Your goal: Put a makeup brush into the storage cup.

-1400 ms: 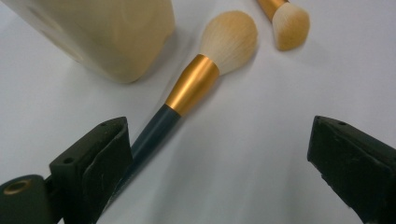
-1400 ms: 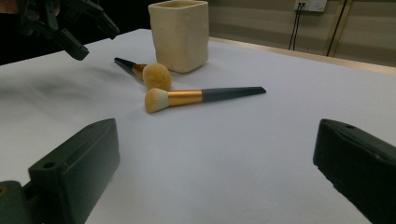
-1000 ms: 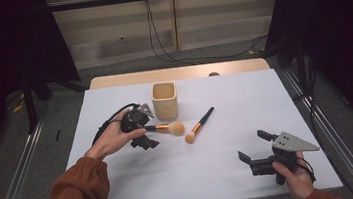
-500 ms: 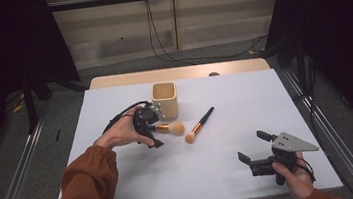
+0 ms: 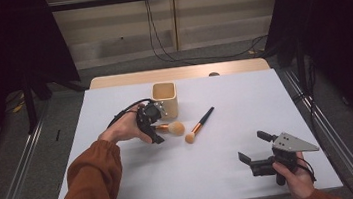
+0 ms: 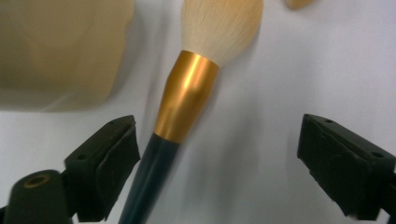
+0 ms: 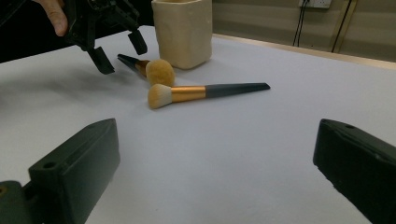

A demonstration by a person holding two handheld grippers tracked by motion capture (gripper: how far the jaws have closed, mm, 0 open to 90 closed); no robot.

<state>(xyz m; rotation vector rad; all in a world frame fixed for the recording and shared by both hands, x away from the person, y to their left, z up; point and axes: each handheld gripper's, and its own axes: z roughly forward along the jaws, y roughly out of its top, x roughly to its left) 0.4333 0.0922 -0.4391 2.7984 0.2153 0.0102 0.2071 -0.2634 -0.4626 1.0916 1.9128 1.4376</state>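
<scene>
- My left gripper (image 5: pixel 153 127) has its fingers (image 6: pixel 105 161) apart, straddling the dark handle of a makeup brush (image 5: pixel 167 127); they have just been closing in, with the handle between them, but the pads are not pressing on it yet.
- In the left gripper view the handle runs close against the left finger, while the right finger (image 6: pixel 343 165) stands well clear of it.
- That brush (image 6: pixel 187 100) lies flat on the table (image 5: pixel 223 169), with a gold ferrule and a pale, rounded bristle head (image 6: pixel 219 23) pointing away from my gripper.
- It lies just in front of the beige pen cup (image 5: pixel 165 99), its head near the cup's right front corner.
- The cup (image 6: pixel 60 51) stands upright, and in the left gripper view it sits just beside the brush, on the left.
- A second makeup brush (image 5: pixel 199 125) lies to the right of the cup, its bristle head toward me and just beside the first brush's head, its dark handle angled away from the cup.
- In the right gripper view the two bristle heads (image 7: pixel 159 72) look almost touching; I cannot tell whether they do.
- My right gripper (image 5: pixel 256 145) rests low over the table, well apart from the cup, toward the near right corner.
- Its fingers (image 7: pixel 79 172) stand wide apart with nothing but bare white table between them.
- My left hand (image 5: pixel 125 130) wraps the left gripper, an orange-brown sleeve (image 5: pixel 91 189) trailing back from it.
</scene>
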